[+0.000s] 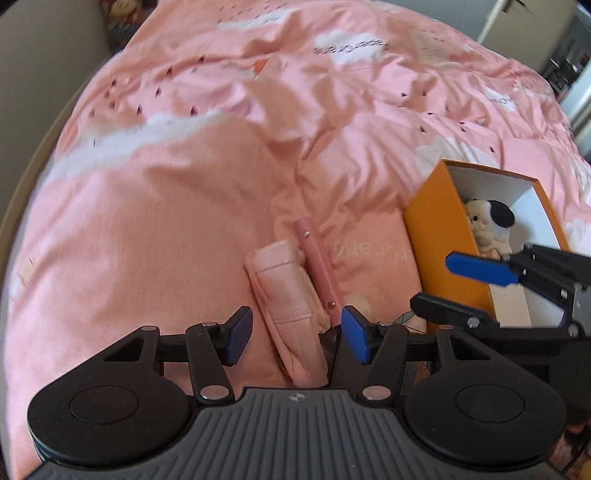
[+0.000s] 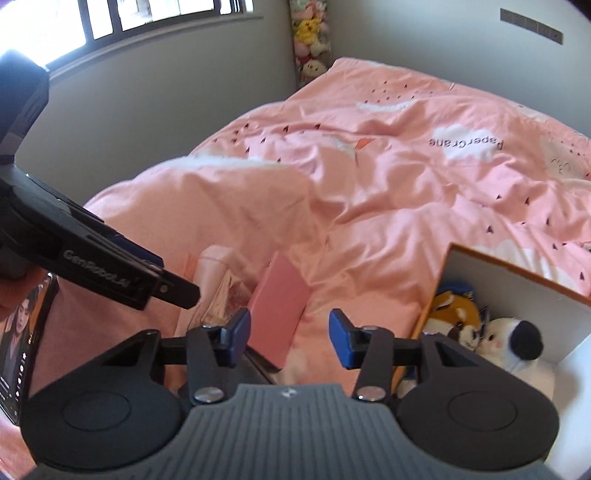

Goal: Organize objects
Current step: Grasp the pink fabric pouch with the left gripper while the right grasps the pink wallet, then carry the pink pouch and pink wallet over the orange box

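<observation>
A pink fabric pouch (image 1: pixel 286 295) lies on the pink duvet between the open jaws of my left gripper (image 1: pixel 297 334), not gripped. A pink flat case (image 1: pixel 319 273) leans against the pouch's right side. In the right wrist view the flat case (image 2: pixel 279 306) and pouch (image 2: pixel 216 284) lie just ahead of my open, empty right gripper (image 2: pixel 290 338). An orange box (image 1: pixel 439 236) stands to the right and holds a white-and-black plush toy (image 1: pixel 487 218). The box (image 2: pixel 517 277) and the plush (image 2: pixel 513 339) also show in the right wrist view, with a yellow toy (image 2: pixel 452 308).
The pink duvet (image 1: pixel 184 206) covers the whole bed. A phone with a lit screen (image 2: pixel 22 339) lies at the left edge. Several plush toys (image 2: pixel 310 33) are stacked in the far room corner. A window (image 2: pixel 110 18) is at the upper left.
</observation>
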